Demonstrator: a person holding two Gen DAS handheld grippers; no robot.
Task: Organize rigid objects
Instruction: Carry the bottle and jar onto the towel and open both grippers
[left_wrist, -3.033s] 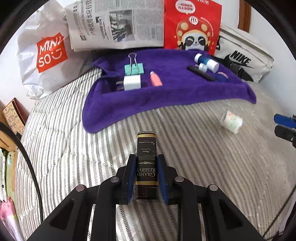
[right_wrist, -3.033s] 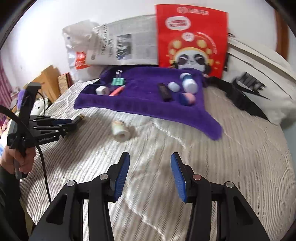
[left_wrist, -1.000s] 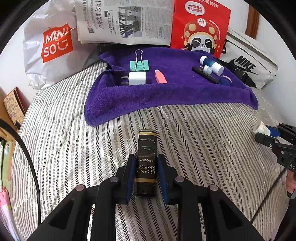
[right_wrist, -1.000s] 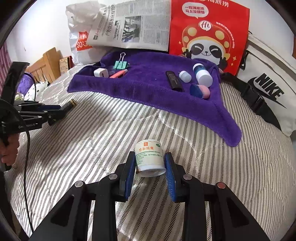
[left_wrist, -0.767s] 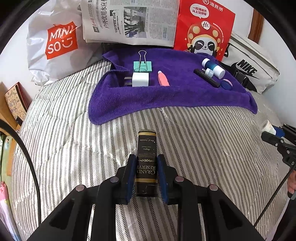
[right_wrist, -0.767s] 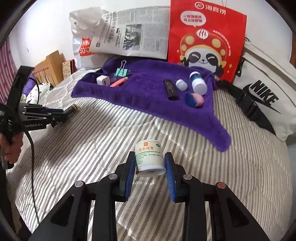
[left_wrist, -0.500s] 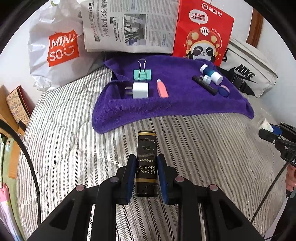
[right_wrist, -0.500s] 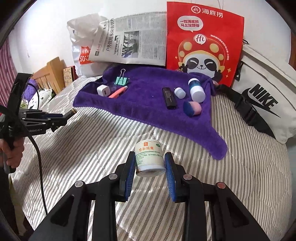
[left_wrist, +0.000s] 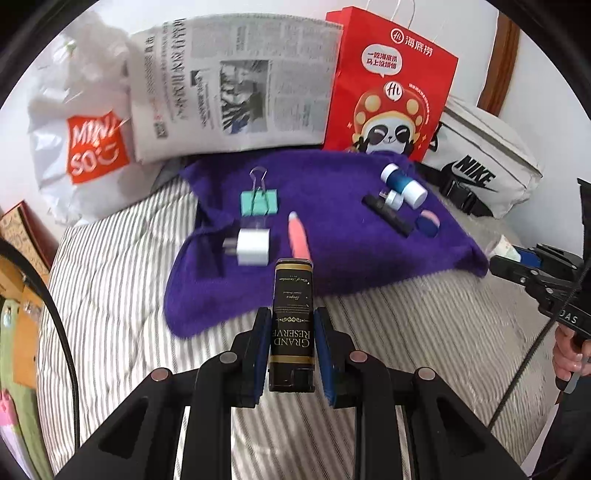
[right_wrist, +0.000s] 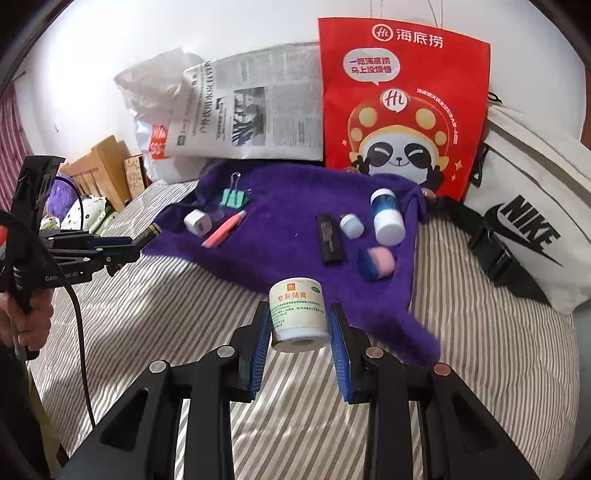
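A slim black box (left_wrist: 292, 321) with gold "GRAND RESERVE" lettering is clamped lengthwise between the left tool's (left_wrist: 291, 345) pads, clear of the bed. A small white roll (right_wrist: 297, 314) with a green-printed label sits gripped in the right tool (right_wrist: 298, 345). On the purple towel (left_wrist: 332, 254) lie a teal binder clip (left_wrist: 258, 201), white charger plug (left_wrist: 252, 246), pink tube (left_wrist: 299, 240), black stick (left_wrist: 387, 215), blue-and-white bottles (left_wrist: 402, 182) and a pink-topped jar (left_wrist: 428, 223).

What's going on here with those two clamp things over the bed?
A person is tidying small items onto a purple towel on the bed. The left gripper is clamped on a black Grand Reserve box; the right gripper is clamped on a small white roll. Both are held just short of the towel.
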